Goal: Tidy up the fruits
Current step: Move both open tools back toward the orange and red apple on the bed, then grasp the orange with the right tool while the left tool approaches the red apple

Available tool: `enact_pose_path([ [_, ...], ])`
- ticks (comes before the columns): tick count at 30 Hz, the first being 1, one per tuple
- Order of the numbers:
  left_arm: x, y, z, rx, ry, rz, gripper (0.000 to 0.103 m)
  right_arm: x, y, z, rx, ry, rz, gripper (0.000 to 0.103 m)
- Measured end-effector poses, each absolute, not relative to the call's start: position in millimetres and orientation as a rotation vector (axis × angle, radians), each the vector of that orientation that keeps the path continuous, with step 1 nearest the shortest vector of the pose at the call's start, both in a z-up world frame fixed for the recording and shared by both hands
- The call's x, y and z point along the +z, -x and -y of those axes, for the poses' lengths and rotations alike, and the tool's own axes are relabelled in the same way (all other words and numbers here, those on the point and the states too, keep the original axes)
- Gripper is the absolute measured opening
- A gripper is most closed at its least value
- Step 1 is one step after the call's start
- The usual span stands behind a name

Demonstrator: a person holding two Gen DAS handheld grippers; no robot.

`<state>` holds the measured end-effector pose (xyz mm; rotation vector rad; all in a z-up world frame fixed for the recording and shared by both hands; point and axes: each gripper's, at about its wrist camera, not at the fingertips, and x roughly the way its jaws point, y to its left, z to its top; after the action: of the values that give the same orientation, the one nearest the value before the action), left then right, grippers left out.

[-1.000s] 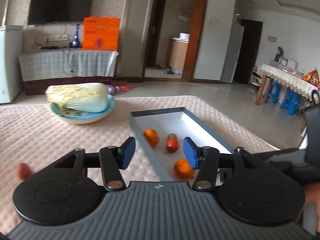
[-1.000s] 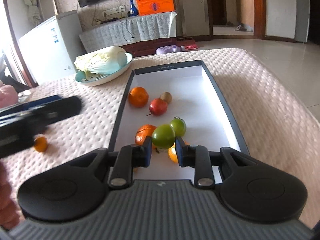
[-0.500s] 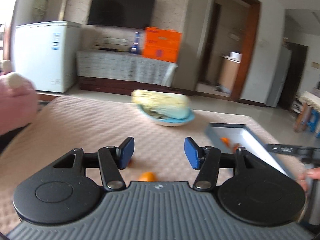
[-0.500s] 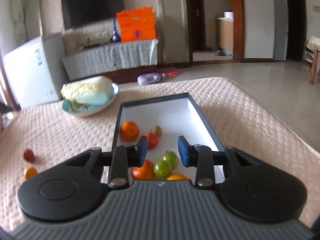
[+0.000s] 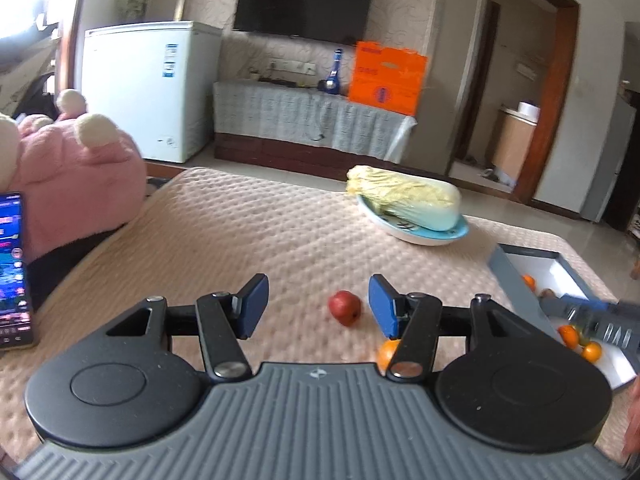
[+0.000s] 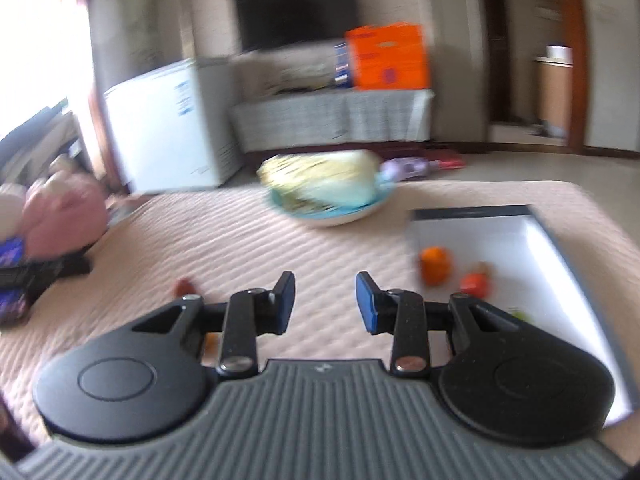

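My left gripper (image 5: 318,306) is open and empty above the beige quilted table. A red fruit (image 5: 344,306) lies between its fingertips, nearer the right one. An orange fruit (image 5: 387,353) lies just behind the right finger. The grey box with a white inside (image 5: 516,276) is at the right with several orange fruits in it. My right gripper (image 6: 325,300) is open and empty, left of the box (image 6: 548,232). That box holds an orange (image 6: 435,265), a red fruit (image 6: 476,283) and a green one at the finger. The red fruit (image 6: 183,285) shows at its left.
A blue plate (image 5: 416,234) with a napa cabbage (image 5: 404,200) sits at the back of the table. A pink plush (image 5: 76,176) and a lit phone (image 5: 12,272) are at the left edge. The other gripper (image 5: 592,318) reaches over the box.
The right gripper let go of the green fruit in the box, opened, and swung left. The left gripper swung left from the box to the loose red and orange fruits.
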<state>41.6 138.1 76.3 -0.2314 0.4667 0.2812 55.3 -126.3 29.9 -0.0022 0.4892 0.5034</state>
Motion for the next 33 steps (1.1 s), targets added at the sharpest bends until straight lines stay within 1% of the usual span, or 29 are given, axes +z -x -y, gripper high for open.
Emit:
enact_pose_path([
  [5,78,-45,-146,0.275,0.268,-0.483,0.061,5,-55,74,0.654,0.085,-0.590,0.036],
  [10,77,-49,-142,0.330,0.131,-0.445,0.062,-5,-45,33,0.708,0.201,-0.579,0.036],
  [16,67,-60,-143,0.308,0.081,-0.489,0.062,-12,-50,25,0.672,0.194,-0.602,0.036],
  [21,67,-58,-154,0.308,0.148,-0.481,0.062,-19,-59,22,0.653,0.140,-0.646,0.036],
  [27,71,-58,-159,0.297,0.209,-0.488,0.062,-20,-59,15,0.686,0.130,-0.646,0.036],
  [29,76,-56,-158,0.294,0.211,-0.466,0.062,-21,-61,12,0.696,0.127,-0.645,0.036],
  [32,78,-53,-155,0.304,0.190,-0.455,0.062,-25,-65,6,0.711,0.121,-0.653,0.043],
  [33,78,-53,-154,0.306,0.184,-0.457,0.062,-26,-66,4,0.718,0.121,-0.654,0.043],
])
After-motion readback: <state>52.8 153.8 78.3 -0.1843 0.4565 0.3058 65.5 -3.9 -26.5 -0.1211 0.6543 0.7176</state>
